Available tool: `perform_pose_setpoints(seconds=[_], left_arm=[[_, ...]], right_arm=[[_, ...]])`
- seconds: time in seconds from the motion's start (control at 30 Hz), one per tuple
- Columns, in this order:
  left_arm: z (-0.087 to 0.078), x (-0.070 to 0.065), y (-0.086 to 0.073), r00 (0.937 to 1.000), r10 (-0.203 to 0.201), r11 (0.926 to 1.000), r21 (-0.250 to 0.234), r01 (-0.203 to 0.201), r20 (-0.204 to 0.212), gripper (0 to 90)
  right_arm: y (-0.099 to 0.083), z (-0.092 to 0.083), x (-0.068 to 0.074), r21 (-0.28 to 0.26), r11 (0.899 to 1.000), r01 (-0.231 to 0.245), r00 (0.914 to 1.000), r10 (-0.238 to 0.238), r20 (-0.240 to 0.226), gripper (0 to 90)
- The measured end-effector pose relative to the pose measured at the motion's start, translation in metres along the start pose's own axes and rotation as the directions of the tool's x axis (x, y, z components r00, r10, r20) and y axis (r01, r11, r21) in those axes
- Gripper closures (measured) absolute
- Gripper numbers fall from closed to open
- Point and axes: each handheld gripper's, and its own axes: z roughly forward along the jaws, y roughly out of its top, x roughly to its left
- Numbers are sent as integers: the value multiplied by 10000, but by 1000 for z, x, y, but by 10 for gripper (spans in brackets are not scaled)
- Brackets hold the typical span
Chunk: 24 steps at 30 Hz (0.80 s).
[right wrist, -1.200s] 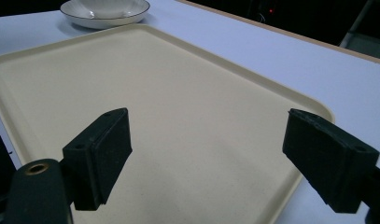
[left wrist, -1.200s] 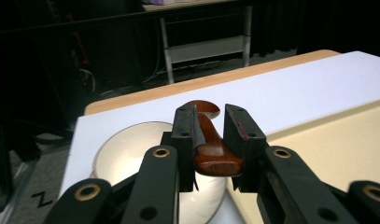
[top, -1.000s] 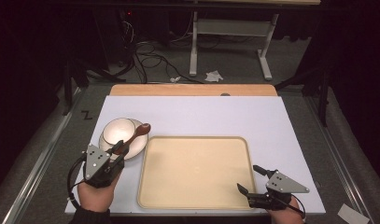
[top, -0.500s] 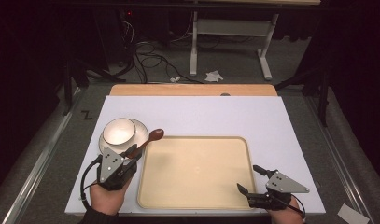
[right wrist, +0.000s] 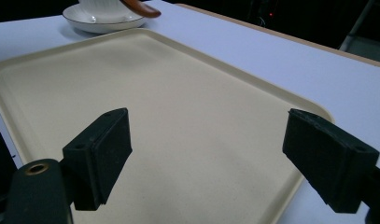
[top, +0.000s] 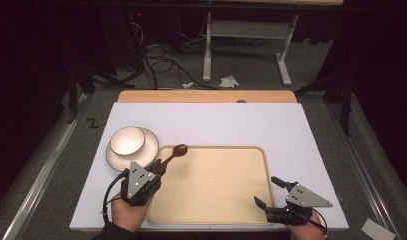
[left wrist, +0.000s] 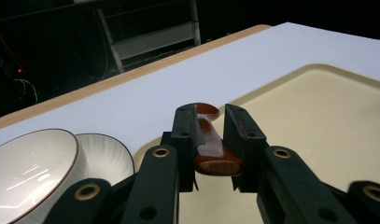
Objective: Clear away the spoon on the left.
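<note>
The dark reddish-brown wooden spoon (top: 171, 156) sits clamped by its handle between the black jaws of my left gripper (top: 160, 169), which are drawn narrow and press on it from both sides. In the left gripper view the handle (left wrist: 213, 149) runs forward between my pads, bowl end away from me. In the high view the spoon's bowl hangs over the near-left corner of the cream rectangular plastic tray (top: 251, 165), just past its rim, and appears to be off the surface.

So the pick-up looks done: I judge the spoon has been lifted away from the white bowl (top: 127, 140) that stands on the white ribbed saucer (top: 146, 150) just left of the tray. What is left, as I read it, is to carry the spoon further over the tray and set it down, then let go. The bowl and saucer are not yet on the tray either.

My right gripper (top: 271, 192) rests at the tray's near-right corner with its jaws spread wide and nothing between them; the right gripper view looks across the bare tray.

Against the frame a second ago, the spoon and my left hand have shifted rightward from over the bowl to the tray's edge. The bowl is now uncovered. The right gripper stays where it was.
</note>
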Motion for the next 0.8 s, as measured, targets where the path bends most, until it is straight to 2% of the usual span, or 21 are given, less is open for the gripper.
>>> perform_pose_setpoints(seconds=[0.2, 0.4, 0.8], left_arm=[[11, -13, -6, 9991, 315, 9990, 297, -324, 295, 749], [20, -22, -12, 9973, 577, 9981, 202, -586, 445, 748], [35, -25, -25, 9966, 521, 9970, 531, -555, 631, 748]], right_arm=[[0, 0, 0, 25, 10000, -9, 10000, 9, -17, 168], [0, -1, 0, -117, 9999, 7, 10000, -8, -49, 167], [1, -2, 1, -239, 9997, -34, 10000, 33, -31, 167]])
